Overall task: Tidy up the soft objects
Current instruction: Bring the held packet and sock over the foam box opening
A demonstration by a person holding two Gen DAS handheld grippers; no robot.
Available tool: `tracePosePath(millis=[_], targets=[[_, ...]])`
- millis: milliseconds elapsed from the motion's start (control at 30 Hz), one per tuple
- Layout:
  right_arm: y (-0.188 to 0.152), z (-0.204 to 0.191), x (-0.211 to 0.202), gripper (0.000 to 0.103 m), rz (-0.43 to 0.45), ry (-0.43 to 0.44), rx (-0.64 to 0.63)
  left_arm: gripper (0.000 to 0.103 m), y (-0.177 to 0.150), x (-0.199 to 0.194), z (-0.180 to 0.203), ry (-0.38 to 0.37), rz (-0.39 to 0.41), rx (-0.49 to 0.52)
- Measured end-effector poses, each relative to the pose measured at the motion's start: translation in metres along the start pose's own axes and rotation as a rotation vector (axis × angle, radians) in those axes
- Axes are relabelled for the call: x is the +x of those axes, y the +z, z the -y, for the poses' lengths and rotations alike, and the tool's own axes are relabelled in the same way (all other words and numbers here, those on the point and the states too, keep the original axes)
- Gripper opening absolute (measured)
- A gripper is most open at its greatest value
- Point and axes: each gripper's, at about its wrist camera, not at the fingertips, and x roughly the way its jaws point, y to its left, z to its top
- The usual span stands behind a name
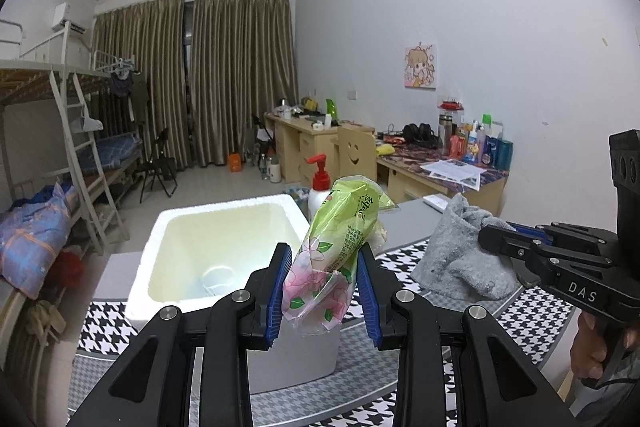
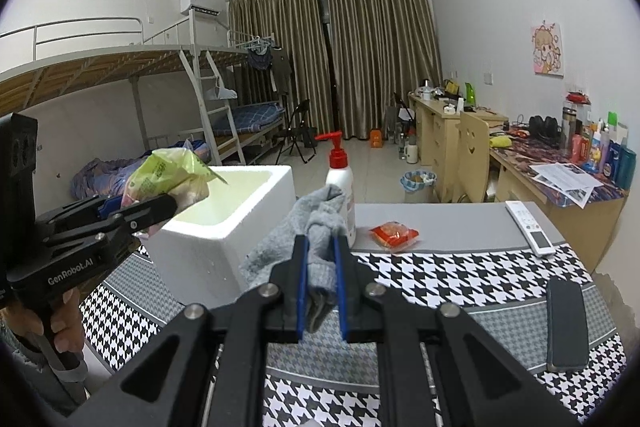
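Note:
My left gripper [image 1: 325, 259] is shut on a green and pink flowered plastic pack [image 1: 340, 243], held in the air over the near right rim of the white foam box [image 1: 224, 291]. The pack also shows in the right wrist view [image 2: 168, 175], above the box [image 2: 224, 239]. My right gripper [image 2: 320, 247] is shut on a grey towel [image 2: 304, 227], held above the table to the right of the box. In the left wrist view the towel [image 1: 460, 251] hangs from the right gripper [image 1: 486, 239].
A white pump bottle with a red top [image 2: 340, 183] stands behind the towel. A red snack packet [image 2: 394, 233], a white remote [image 2: 530, 227] and a dark phone [image 2: 568, 323] lie on the houndstooth tablecloth [image 2: 440, 279]. Bunk beds stand left, desks right.

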Motion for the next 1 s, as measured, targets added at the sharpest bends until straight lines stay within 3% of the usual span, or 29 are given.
tracePosePath(millis=[1000], targets=[[0.030, -0.008, 0.010, 0.016, 0.038, 0.015, -0.006, 0.034, 0.021, 0.008, -0.015, 0.036, 0.040, -0.026]])
